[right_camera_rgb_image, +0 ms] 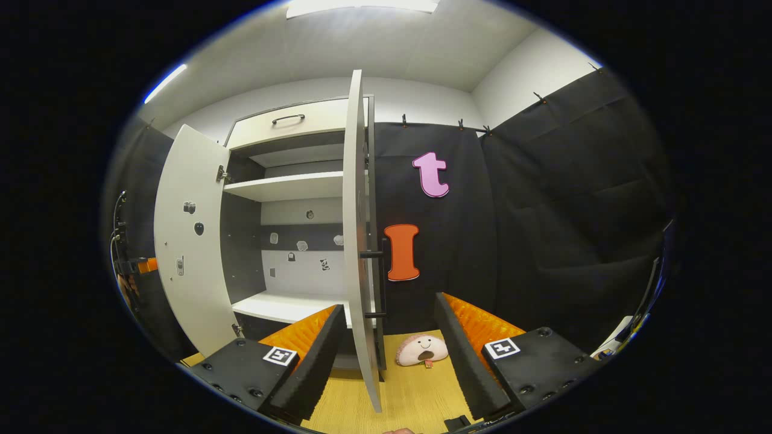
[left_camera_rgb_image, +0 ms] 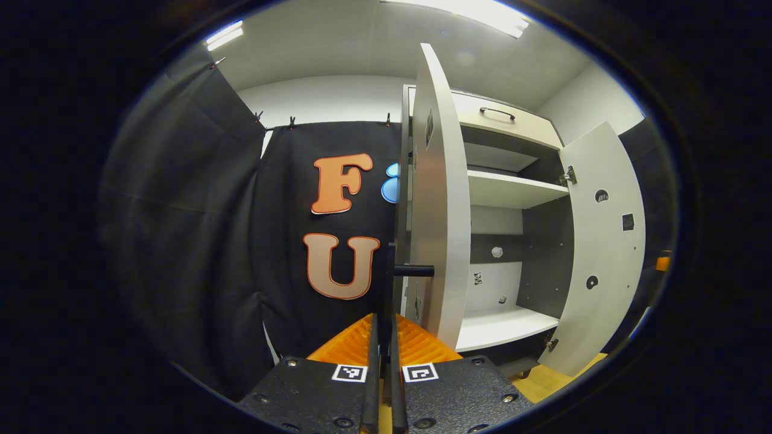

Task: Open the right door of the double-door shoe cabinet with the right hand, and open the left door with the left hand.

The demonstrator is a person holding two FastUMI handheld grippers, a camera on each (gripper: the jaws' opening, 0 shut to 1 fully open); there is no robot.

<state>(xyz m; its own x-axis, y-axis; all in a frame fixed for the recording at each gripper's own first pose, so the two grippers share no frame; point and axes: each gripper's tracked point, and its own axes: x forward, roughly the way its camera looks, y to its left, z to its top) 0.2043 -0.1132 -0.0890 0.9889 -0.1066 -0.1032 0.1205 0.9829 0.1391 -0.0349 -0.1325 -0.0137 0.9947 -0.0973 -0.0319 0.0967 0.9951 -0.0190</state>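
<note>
- Left gripper view first: the left claw sits at the bottom with its orange fingers squeezed nearly together, just a thin gap. Looks like it has hold of the black bar handle on the left door, but the actual contact spot is hidden, so can't swear to it.
- That left door is swung out and seen edge-on, right in front of the claw.
- Further right, the cabinet is wide open: white shelves, dark back panel, a drawer with a black handle on top.
- Far right in that view, the right door is swung fully out.
- Right gripper view: left door hangs open on the left, shelves in the middle.
- The right door stands edge-on between the right claw's fingers, which are spread wide and gripping nothing.
- A pink plush toy lies on the wooden floor just past the door.
</note>
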